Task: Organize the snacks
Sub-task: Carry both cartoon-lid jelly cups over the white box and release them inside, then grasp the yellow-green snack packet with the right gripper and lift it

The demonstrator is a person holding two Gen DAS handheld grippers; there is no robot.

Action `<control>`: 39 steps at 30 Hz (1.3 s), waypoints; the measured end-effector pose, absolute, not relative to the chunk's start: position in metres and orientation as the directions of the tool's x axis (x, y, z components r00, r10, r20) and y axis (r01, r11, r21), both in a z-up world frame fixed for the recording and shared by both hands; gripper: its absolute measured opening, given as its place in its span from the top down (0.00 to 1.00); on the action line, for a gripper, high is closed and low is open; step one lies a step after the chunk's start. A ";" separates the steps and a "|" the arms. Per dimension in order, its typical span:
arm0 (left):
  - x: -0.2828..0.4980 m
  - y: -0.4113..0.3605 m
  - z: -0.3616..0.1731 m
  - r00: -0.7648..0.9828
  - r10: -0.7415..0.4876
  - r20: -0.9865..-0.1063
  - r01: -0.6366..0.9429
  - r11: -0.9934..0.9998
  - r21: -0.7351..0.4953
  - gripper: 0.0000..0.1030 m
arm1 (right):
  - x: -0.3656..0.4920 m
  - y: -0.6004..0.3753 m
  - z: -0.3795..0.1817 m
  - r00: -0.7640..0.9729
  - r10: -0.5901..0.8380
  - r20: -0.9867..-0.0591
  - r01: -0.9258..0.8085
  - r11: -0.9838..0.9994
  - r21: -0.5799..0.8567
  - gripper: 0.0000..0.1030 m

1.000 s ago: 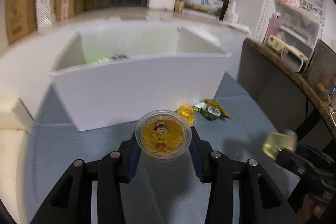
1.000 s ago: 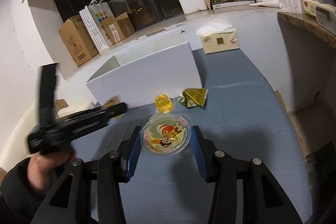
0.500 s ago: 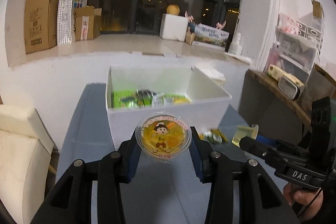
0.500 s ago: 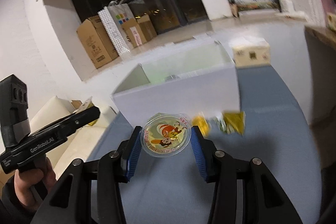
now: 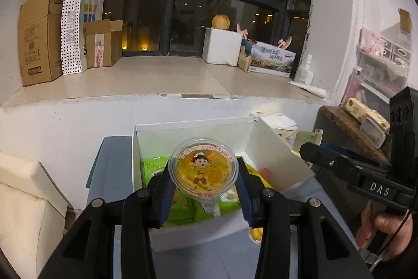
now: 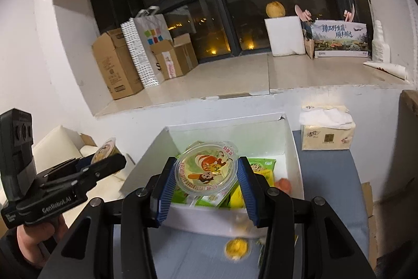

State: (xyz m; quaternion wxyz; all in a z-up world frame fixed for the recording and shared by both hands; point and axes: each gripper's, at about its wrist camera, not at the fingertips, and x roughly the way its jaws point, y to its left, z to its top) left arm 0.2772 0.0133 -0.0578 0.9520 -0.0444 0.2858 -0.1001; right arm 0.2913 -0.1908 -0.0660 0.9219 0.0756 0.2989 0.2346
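Left wrist view: the left claw (image 5: 203,175) grips a jelly cup (image 5: 203,168), held above the white box (image 5: 271,156) of green packets (image 5: 152,165). Right wrist view: the right claw (image 6: 206,173) clamps another jelly cup (image 6: 207,169) over that box (image 6: 291,148); a small yellow jelly (image 6: 236,249) lies below on the table.

A round clear-plastic jelly cup with an orange cartoon-boy lid (image 5: 203,169) is held level above the open white rectangular cardboard box (image 5: 274,156). A second clear jelly cup with a cartoon-animal lid (image 6: 207,168) also hangs over that box. Inside lie green foil snack packets (image 5: 154,166). A small yellow jelly (image 6: 236,249) rests just outside the box's near wall.
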 end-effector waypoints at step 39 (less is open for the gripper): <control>0.106 -0.028 -0.140 0.701 -0.335 -0.630 0.248 0.942 -0.224 0.00 | 0.206 -0.258 -0.190 0.618 0.348 -0.705 -0.234 0.937 0.257 0.00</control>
